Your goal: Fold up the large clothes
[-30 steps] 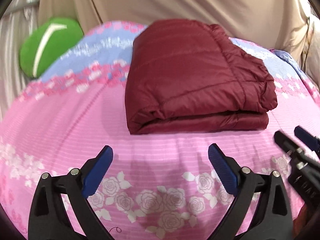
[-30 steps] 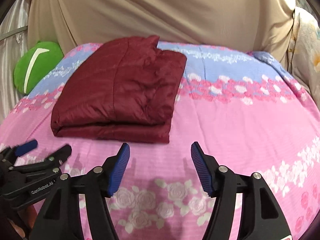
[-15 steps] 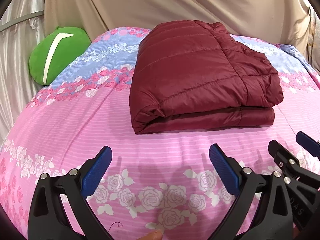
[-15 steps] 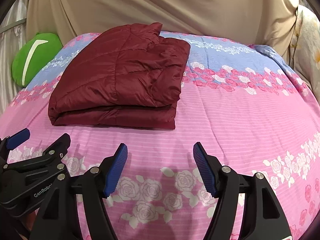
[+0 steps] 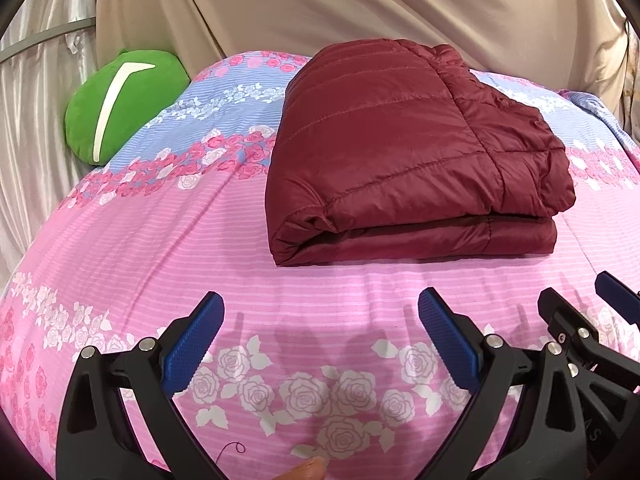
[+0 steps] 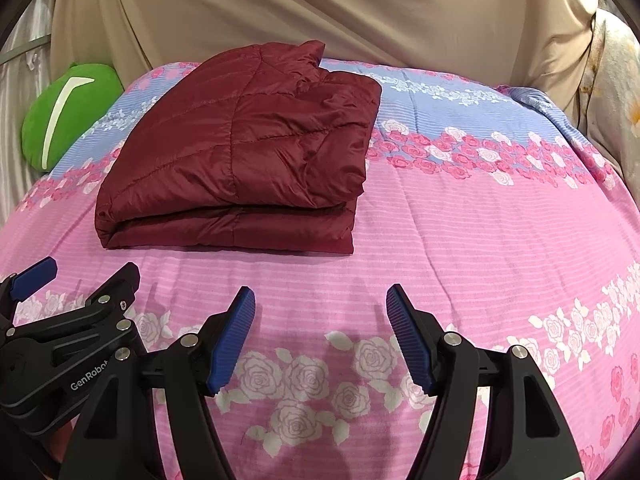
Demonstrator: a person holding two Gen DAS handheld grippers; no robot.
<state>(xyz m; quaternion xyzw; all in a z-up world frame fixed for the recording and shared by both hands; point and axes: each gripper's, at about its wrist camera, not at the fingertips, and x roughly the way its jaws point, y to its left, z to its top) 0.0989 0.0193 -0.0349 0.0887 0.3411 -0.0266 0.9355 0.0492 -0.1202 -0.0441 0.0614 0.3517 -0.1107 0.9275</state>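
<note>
A maroon quilted jacket (image 5: pixel 408 152) lies folded into a thick rectangle on the pink and blue floral bedspread (image 5: pixel 160 248). It also shows in the right wrist view (image 6: pixel 248 152), left of centre. My left gripper (image 5: pixel 320 320) is open and empty, low over the bedspread, short of the jacket's near folded edge. My right gripper (image 6: pixel 320 316) is open and empty, beside the left one, nearer than the jacket's right corner. Each gripper shows at the edge of the other's view: the right gripper (image 5: pixel 580 308) and the left gripper (image 6: pixel 80 280).
A green plush cushion (image 5: pixel 120 100) with a white stripe sits at the bed's far left, also in the right wrist view (image 6: pixel 64 116). Beige draped cloth (image 5: pixel 360 4) backs the bed. Silvery curtain (image 5: pixel 32 120) hangs at left. The bedspread (image 6: pixel 480 220) stretches right of the jacket.
Both grippers have drawn back and risen a little from the jacket, staying open. The jacket has not moved.
</note>
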